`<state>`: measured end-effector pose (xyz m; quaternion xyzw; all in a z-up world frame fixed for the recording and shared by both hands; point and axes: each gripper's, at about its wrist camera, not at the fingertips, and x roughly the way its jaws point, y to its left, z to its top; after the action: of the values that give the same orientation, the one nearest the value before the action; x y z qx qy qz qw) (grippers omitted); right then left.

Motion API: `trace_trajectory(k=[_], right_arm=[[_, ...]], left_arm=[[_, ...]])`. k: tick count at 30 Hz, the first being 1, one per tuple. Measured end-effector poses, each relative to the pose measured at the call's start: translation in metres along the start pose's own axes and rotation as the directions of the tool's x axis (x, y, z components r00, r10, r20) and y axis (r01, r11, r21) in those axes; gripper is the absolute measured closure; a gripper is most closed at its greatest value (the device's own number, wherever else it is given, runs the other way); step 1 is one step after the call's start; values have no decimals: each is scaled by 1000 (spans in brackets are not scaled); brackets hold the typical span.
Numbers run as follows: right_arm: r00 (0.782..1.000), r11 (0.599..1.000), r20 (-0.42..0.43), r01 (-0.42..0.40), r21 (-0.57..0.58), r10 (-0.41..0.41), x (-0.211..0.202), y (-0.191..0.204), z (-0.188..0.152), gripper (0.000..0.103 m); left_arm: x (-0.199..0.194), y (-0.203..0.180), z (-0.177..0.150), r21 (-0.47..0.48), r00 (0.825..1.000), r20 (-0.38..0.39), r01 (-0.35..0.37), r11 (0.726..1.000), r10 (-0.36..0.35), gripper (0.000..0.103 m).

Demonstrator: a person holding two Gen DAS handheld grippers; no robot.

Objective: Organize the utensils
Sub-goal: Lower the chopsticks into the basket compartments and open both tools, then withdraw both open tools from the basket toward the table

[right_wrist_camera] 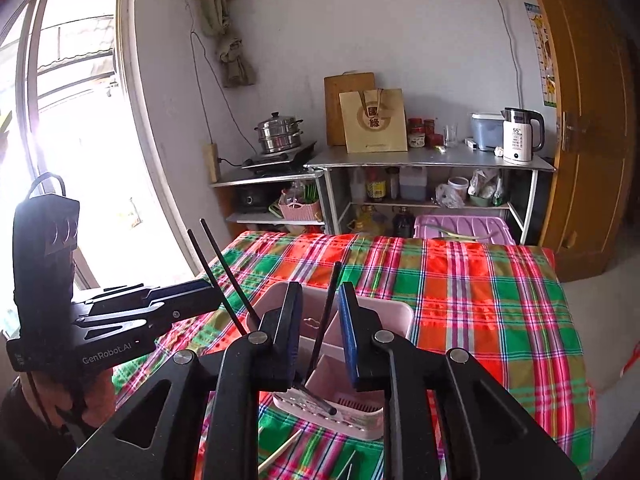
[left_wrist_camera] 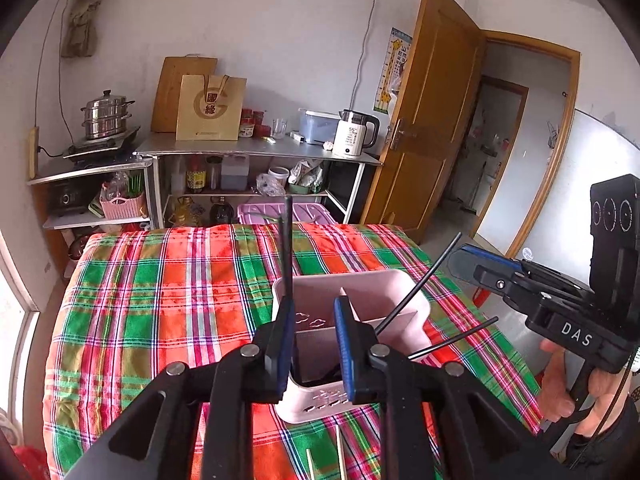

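A pink utensil holder (left_wrist_camera: 372, 292) (right_wrist_camera: 394, 316) with a divider stands on the plaid tablecloth. My left gripper (left_wrist_camera: 314, 340) hovers over its near end, jaws parted. A black chopstick (left_wrist_camera: 288, 240) stands upright against the left finger, its foot inside the holder. Two more black chopsticks (left_wrist_camera: 420, 284) lean out of the holder to the right. My right gripper (right_wrist_camera: 320, 332) is over the holder too, jaws apart. A black chopstick (right_wrist_camera: 326, 316) stands loose in the gap with its tip down in the holder. Each view shows the other gripper (left_wrist_camera: 480, 268) (right_wrist_camera: 188, 296) from the side.
Pale wooden chopsticks (left_wrist_camera: 340, 452) (right_wrist_camera: 280, 452) lie on the tablecloth (left_wrist_camera: 160, 312) in front of the holder. Beyond the table stand a purple bin (right_wrist_camera: 464, 228) and metal shelves with a kettle (right_wrist_camera: 520, 136), a steamer pot (left_wrist_camera: 106, 114) and a paper bag. A hand (left_wrist_camera: 560, 384) grips the right handle.
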<state>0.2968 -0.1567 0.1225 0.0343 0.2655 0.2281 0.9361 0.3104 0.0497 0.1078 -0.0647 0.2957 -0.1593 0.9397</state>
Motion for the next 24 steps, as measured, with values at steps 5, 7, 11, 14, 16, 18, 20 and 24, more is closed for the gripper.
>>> trace_trajectory(k=[5, 7, 11, 14, 16, 18, 20, 24], right_arm=[[999, 1000, 40, 14, -5, -14, -37, -4, -10, 84], [998, 1000, 55, 20, -5, -19, -54, -6, -20, 84], [998, 1000, 55, 29, -12, -28, -83, -9, -48, 84], [999, 999, 34, 36, 9, -37, -98, -17, -71, 84], [999, 999, 27, 34, 26, -35, -108, -22, -87, 84], [999, 998, 12, 42, 38, -42, -114, -27, -103, 84], [999, 998, -10, 41, 47, -41, -118, -30, -118, 84], [997, 998, -65, 40, 57, -37, -116, -31, -144, 84]], left_arm=[[-35, -10, -14, 4, 999, 48, -9, 1000, 9, 81], [-49, -15, -26, 7, 998, 61, -15, 1000, 15, 81], [-71, -27, -56, 20, 997, 69, -20, 1000, 18, 81], [-80, -36, -81, 31, 998, 57, -17, 999, 15, 81], [-83, -39, -96, 22, 999, 45, -3, 1000, 2, 81], [-86, -42, -111, 14, 999, 38, -2, 1000, 2, 81], [-89, -45, -125, 6, 999, 34, -5, 1000, 5, 81], [-88, -51, -152, -16, 1000, -7, 16, 1000, -16, 81]])
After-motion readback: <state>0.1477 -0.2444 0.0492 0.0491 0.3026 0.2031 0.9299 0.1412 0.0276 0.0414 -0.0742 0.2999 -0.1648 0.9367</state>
